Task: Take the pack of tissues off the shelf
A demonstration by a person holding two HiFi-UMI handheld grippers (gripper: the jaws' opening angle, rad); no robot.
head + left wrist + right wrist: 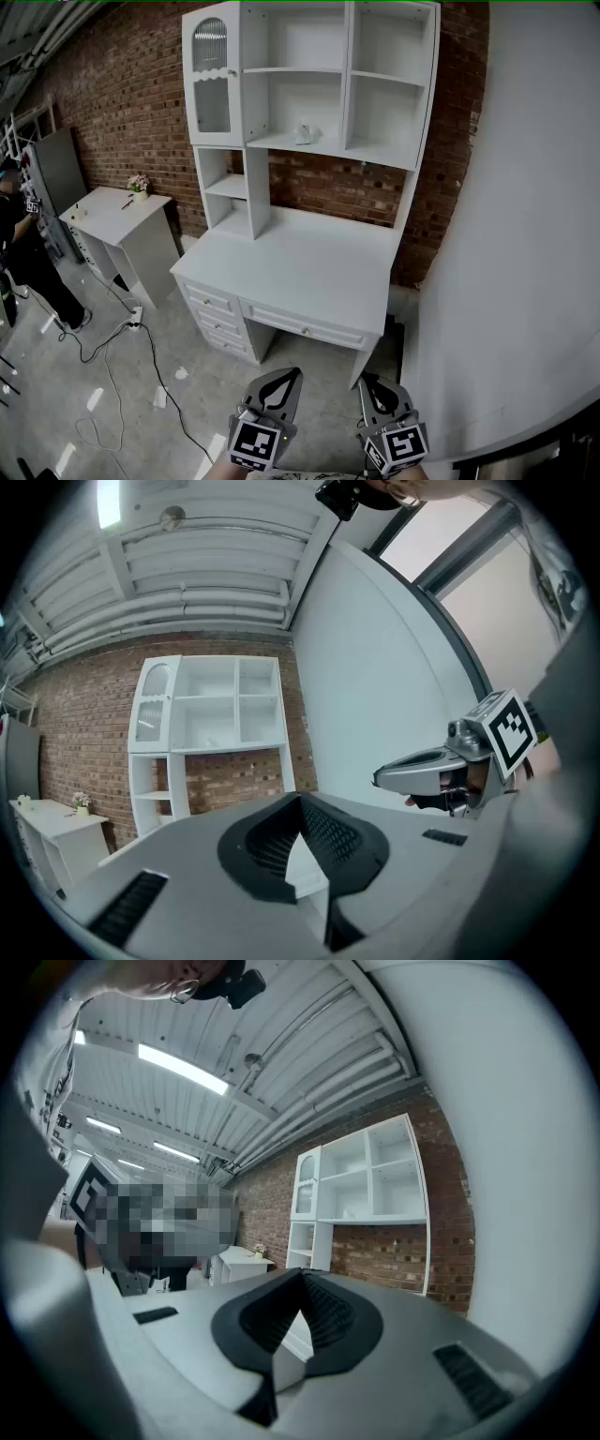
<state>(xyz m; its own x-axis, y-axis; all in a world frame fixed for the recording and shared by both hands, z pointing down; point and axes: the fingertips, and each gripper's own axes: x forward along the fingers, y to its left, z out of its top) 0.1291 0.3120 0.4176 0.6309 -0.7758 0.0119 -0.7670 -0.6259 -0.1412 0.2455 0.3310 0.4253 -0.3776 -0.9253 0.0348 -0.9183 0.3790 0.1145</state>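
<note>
Small white object on shelf: too small to identify. Left gripper and right gripper: rear ends cut off by bottom edge. Person: cropped at left edge.

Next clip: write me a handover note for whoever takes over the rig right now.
Left gripper: shut, empty, held low, short of the desk.
Right gripper: shut, empty, beside it.
Pack of tissues: small white thing on the middle shelf, untouched.
Done: nothing yet.
Left: step closer, open a gripper, grasp the pack, lift it off.
</note>
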